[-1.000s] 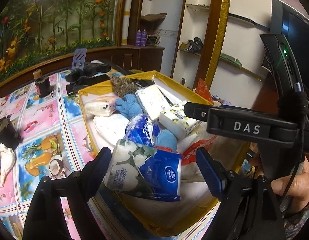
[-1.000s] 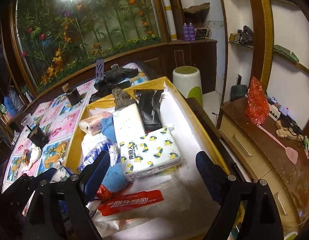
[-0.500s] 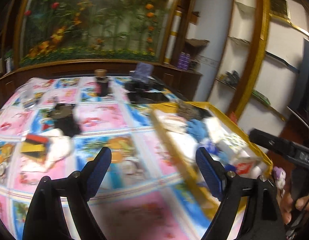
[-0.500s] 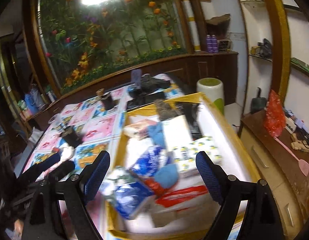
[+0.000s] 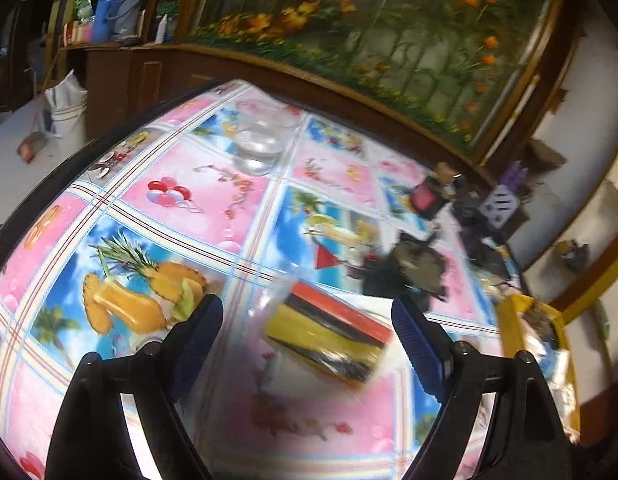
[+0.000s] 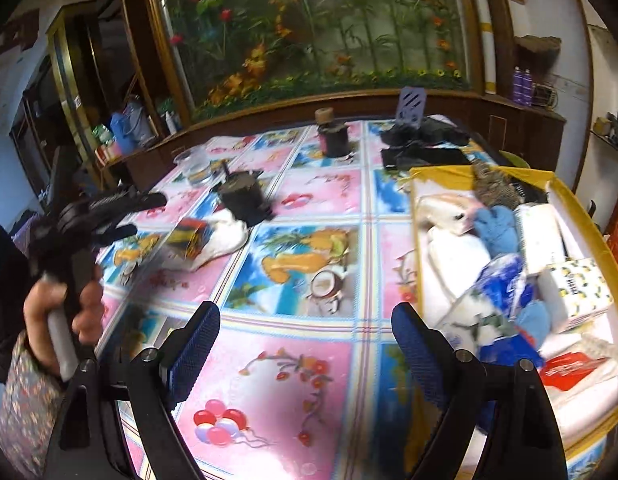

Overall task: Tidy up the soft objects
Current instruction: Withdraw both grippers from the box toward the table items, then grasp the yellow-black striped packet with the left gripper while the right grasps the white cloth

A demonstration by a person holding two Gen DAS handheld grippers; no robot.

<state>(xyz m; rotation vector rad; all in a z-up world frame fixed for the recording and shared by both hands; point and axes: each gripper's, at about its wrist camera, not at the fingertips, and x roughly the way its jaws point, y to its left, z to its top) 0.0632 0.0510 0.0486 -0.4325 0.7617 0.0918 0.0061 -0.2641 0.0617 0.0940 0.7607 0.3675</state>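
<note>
The yellow-and-black packet (image 5: 329, 334) lies on a white cloth on the table (image 5: 213, 196), at twelve o'clock just ahead of the left hand-held gripper (image 5: 307, 344), whose jaws gape empty; it looks light and squashy, best pinched across its short sides.

- On your tabletop (image 6: 309, 208), the box (image 6: 589, 216) of soft packs sits at the right edge.
- A small packet (image 6: 189, 236) lies on a cloth (image 6: 229, 236) to the left.
- Behind them stand a dark pot (image 6: 245, 200) and a glass bowl (image 6: 197, 168).
</note>
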